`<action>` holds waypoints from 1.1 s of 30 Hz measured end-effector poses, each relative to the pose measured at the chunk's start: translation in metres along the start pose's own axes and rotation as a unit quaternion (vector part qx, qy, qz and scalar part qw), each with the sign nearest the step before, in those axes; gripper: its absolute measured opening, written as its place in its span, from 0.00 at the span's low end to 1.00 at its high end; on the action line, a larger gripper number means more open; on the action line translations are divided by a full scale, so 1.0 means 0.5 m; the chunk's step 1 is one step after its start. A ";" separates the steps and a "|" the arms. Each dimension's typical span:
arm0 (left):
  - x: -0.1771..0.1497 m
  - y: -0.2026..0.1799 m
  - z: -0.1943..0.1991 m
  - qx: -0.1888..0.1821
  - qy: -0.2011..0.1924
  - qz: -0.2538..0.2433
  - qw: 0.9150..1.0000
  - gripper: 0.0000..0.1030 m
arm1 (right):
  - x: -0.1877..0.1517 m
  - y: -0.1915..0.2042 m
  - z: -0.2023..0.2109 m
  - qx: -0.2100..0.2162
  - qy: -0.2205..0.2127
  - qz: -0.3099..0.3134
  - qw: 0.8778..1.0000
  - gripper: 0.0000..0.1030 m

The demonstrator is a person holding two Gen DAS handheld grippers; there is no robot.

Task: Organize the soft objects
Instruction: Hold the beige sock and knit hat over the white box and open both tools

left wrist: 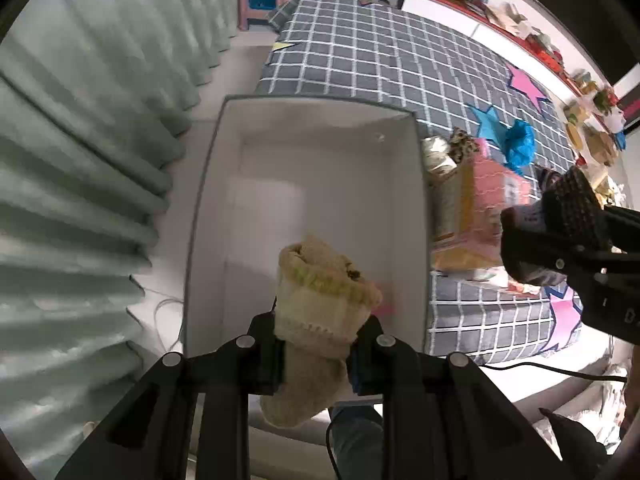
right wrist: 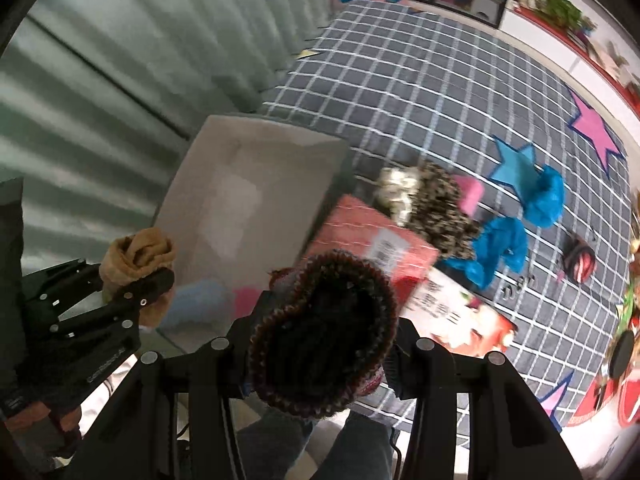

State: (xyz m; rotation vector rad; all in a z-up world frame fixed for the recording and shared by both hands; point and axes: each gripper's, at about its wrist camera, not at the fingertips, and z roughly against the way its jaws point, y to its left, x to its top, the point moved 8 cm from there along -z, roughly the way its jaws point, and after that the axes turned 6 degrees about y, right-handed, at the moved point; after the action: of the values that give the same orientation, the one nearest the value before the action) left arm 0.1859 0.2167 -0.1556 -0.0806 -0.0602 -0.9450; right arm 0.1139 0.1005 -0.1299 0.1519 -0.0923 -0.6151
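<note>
My left gripper (left wrist: 318, 354) is shut on a cream knitted sock (left wrist: 320, 312), which hangs over the near end of a white open box (left wrist: 208, 184). The same gripper (right wrist: 132, 280) and its tan-looking sock (right wrist: 136, 256) show at the left of the right wrist view. My right gripper (right wrist: 320, 356) is shut on a dark knitted sock with striped cuff (right wrist: 324, 332), held over the bed edge right of the white box (right wrist: 192, 168). From the left wrist view, the right gripper (left wrist: 560, 236) with the dark sock (left wrist: 576, 204) sits at the far right. Blue and pink soft items (right wrist: 212, 300) lie in the box's near end.
A grey checked bedspread (left wrist: 380, 64) with star patches carries a pink carton (right wrist: 372, 236), a red-and-white carton (right wrist: 460, 316), a speckled sock pile (right wrist: 436, 208), blue crumpled items (right wrist: 504, 248) and a small dark bundle (right wrist: 580, 264). Pale green curtains (left wrist: 80, 160) hang left.
</note>
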 end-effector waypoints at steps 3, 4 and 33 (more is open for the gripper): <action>-0.009 0.019 -0.009 0.000 0.005 0.011 1.000 0.25 | 0.008 0.026 -0.014 0.005 0.008 0.012 1.000 0.48; -0.010 0.023 -0.012 -0.001 0.007 0.014 1.000 0.25 | 0.009 0.034 -0.017 0.006 0.010 0.016 1.000 0.48; -0.035 0.058 -0.084 -0.006 0.046 0.037 0.998 0.25 | 0.026 0.144 -0.114 0.019 0.064 0.072 0.995 0.48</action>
State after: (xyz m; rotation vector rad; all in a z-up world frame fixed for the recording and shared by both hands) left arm 0.1997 0.2436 -0.2004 -0.0500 0.0324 -0.8744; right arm 0.1728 0.1577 -0.1734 0.2189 0.0096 -0.4585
